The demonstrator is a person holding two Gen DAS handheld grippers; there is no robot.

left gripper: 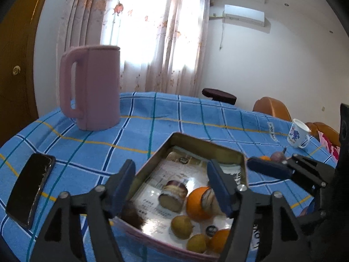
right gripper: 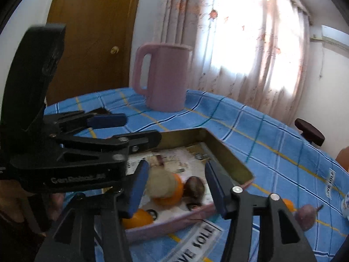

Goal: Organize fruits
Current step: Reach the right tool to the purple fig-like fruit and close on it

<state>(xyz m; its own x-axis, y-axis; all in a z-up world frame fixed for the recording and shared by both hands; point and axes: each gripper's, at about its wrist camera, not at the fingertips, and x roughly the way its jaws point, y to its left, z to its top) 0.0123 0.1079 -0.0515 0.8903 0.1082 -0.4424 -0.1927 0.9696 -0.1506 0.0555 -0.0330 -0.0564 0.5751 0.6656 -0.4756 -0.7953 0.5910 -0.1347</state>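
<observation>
A shallow metal tin (left gripper: 152,159) (right gripper: 229,150) on the blue checked cloth holds two oranges (left gripper: 197,205) (left gripper: 220,240), two small yellow-green fruits (left gripper: 181,227) and a dark fuzzy fruit (left gripper: 133,216). My left gripper (left gripper: 172,187) hangs open over the tin with nothing pressed between its pads. My right gripper (right gripper: 176,187) is open too, above an orange (right gripper: 172,194) with a blurred pale round thing (right gripper: 160,184) against it, beside a dark brown fruit (right gripper: 194,187). Outside the tin lie a small orange (right gripper: 288,204) and a purple fruit (right gripper: 306,215).
A tall pink jug (left gripper: 93,87) stands at the back left of the table. A black phone (left gripper: 30,187) lies near the left edge and a white mug (left gripper: 297,135) sits far right. Brown chairs (left gripper: 272,109) and a dark stool (left gripper: 219,96) stand beyond the table.
</observation>
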